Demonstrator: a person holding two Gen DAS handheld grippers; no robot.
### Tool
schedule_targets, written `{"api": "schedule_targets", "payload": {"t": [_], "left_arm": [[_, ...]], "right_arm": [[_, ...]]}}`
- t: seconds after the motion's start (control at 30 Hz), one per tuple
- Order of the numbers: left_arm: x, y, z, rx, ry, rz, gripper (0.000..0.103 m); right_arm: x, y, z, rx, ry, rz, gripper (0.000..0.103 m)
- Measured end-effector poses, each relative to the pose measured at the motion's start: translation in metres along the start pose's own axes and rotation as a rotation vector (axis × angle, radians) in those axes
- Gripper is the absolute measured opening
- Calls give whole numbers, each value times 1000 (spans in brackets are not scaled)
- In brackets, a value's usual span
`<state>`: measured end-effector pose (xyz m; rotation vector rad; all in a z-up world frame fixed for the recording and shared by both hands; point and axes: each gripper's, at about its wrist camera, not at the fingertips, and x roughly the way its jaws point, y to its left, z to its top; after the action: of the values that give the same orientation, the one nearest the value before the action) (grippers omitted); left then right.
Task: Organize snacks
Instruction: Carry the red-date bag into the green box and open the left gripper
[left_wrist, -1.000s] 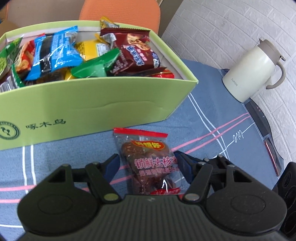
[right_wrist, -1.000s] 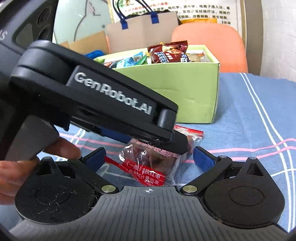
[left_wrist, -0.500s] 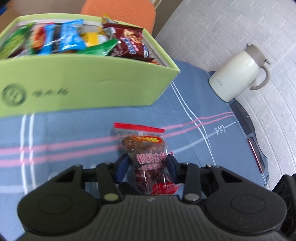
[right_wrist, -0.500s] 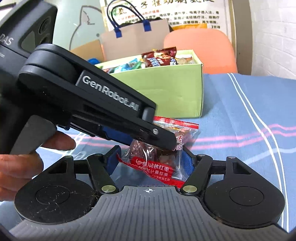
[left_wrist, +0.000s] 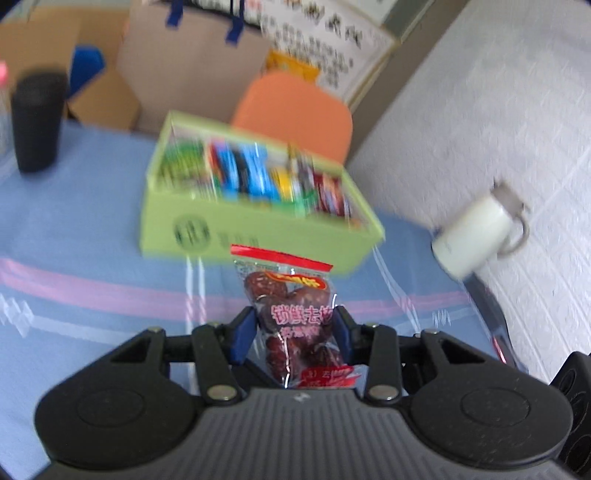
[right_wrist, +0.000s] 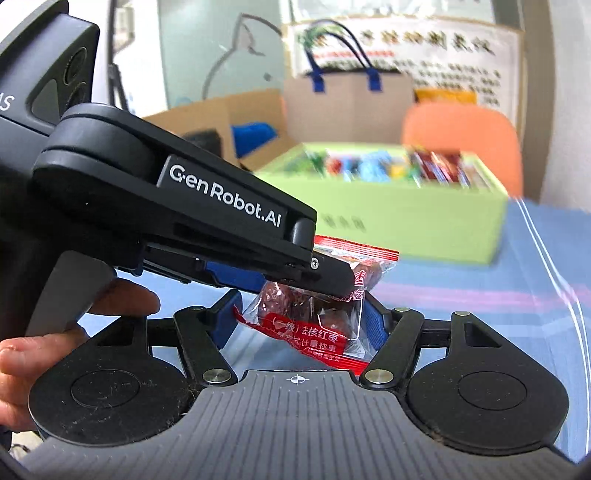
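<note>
A clear packet of red dates (left_wrist: 295, 314) with red seams is held up above the blue tablecloth. My left gripper (left_wrist: 293, 328) is shut on its sides. My right gripper (right_wrist: 301, 321) is shut on the same packet (right_wrist: 314, 328) at its near end; the left gripper's black body (right_wrist: 207, 229) crosses over it from the left. A light green box (left_wrist: 236, 236) full of mixed snack packets stands beyond on the table, and also shows in the right wrist view (right_wrist: 406, 218).
A white thermos jug (left_wrist: 476, 236) stands at the right by the brick wall. A black cup (left_wrist: 37, 122) stands at the far left. An orange chair (left_wrist: 295, 110) and a paper bag (right_wrist: 347, 107) are behind the box. A hand (right_wrist: 55, 332) grips the left gripper's handle.
Both grippers closed on the date packet and lifted it off the cloth. The view has pulled up and back, so the green box now looks farther away.
</note>
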<state>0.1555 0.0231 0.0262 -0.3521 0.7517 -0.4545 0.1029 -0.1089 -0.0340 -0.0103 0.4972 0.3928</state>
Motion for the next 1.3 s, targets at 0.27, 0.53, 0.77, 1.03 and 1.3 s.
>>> {"api": "schedule_targets", "payload": {"t": [0.27,0.53,0.77,1.03,1.3], "left_arm": [[10,3,99,34,-137,68,39],[103,27,134,-18,-66,65,39],[154,50,127,-32,4,83,39],[165,59,121,-32,-7,48,40],[166,63,121,-38,-31,19,60]], "right_arm": [[44,-3,92,-83,-159,85,52],[117,-57,126,-71,-108,62,53],[170,-83,117,-53,24,61,53],[179,-82,101,-73,46,27,57],[191,-87,106,-67,59,24,60]]}}
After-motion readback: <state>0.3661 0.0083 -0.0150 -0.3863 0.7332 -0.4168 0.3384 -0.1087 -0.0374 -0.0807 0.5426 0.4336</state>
